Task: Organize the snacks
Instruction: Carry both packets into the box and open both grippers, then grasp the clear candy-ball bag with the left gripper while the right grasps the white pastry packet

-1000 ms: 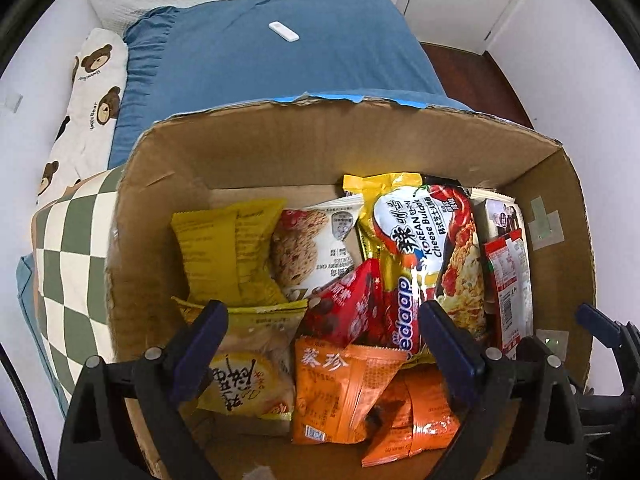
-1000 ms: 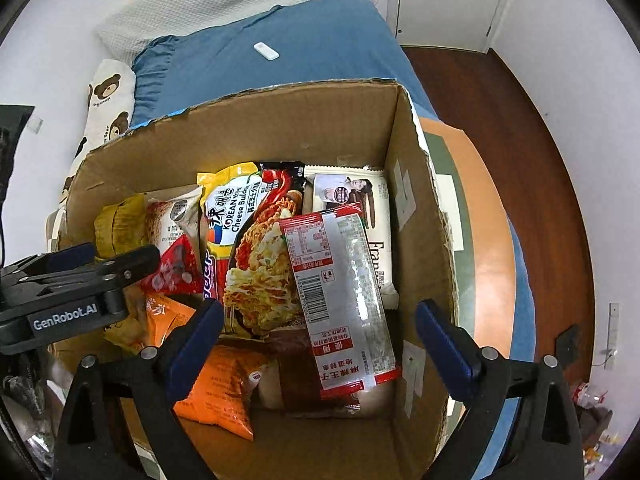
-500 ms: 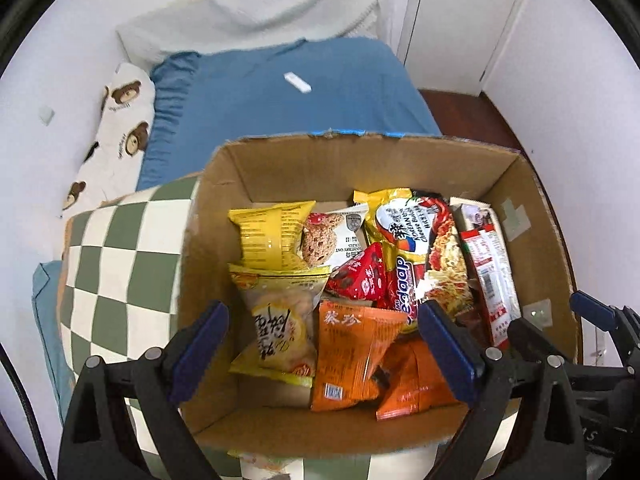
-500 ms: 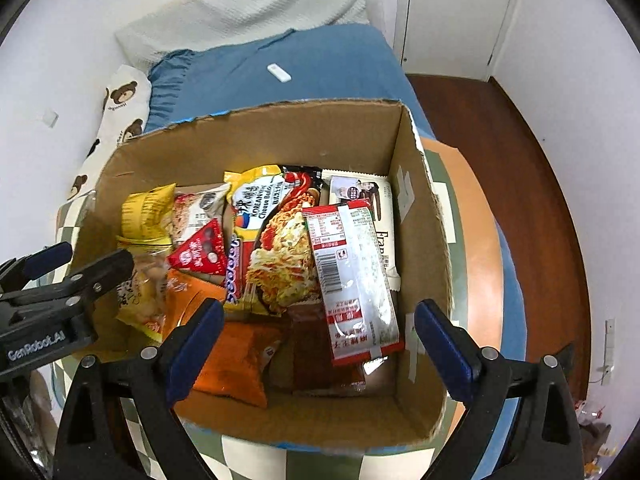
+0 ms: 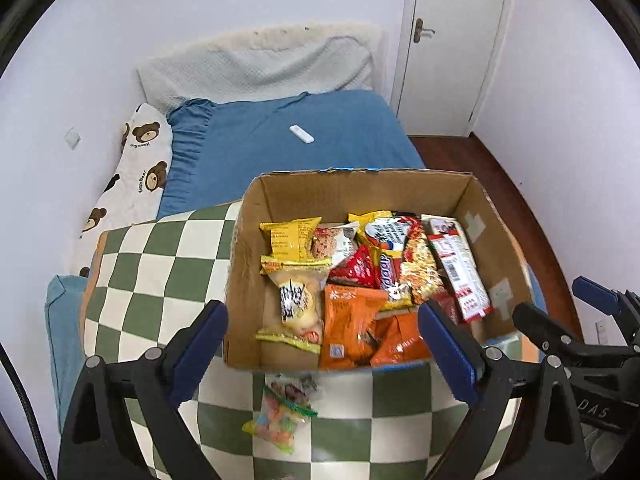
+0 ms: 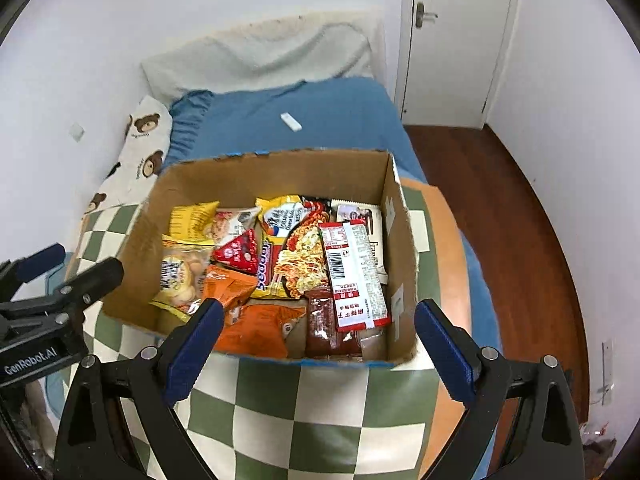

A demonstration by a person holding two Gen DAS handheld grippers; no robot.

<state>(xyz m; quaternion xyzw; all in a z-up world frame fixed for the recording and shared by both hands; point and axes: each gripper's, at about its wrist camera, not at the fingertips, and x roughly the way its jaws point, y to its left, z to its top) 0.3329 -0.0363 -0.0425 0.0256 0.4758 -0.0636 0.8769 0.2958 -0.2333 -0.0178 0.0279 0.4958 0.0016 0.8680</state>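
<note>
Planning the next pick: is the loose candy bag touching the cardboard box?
Apart. Left wrist view shows checkered blanket between the candy bag and cardboard box.

Matt corrugated cardboard box [image 5: 448, 190] at frame centre holds glossy plastic snack packets [image 5: 352, 320]; checked cloth blanket [image 5: 160, 264] looks soft.

Both grippers, left gripper [image 5: 322, 338] & right gripper [image 6: 316, 338]: black plastic frames w/ triangular cut-outs, silver screws at pivots, blue pads on fingers [image 5: 200, 350], white "GenRobot.AI" lettering on left body, black cable by left gripper's side.
</note>
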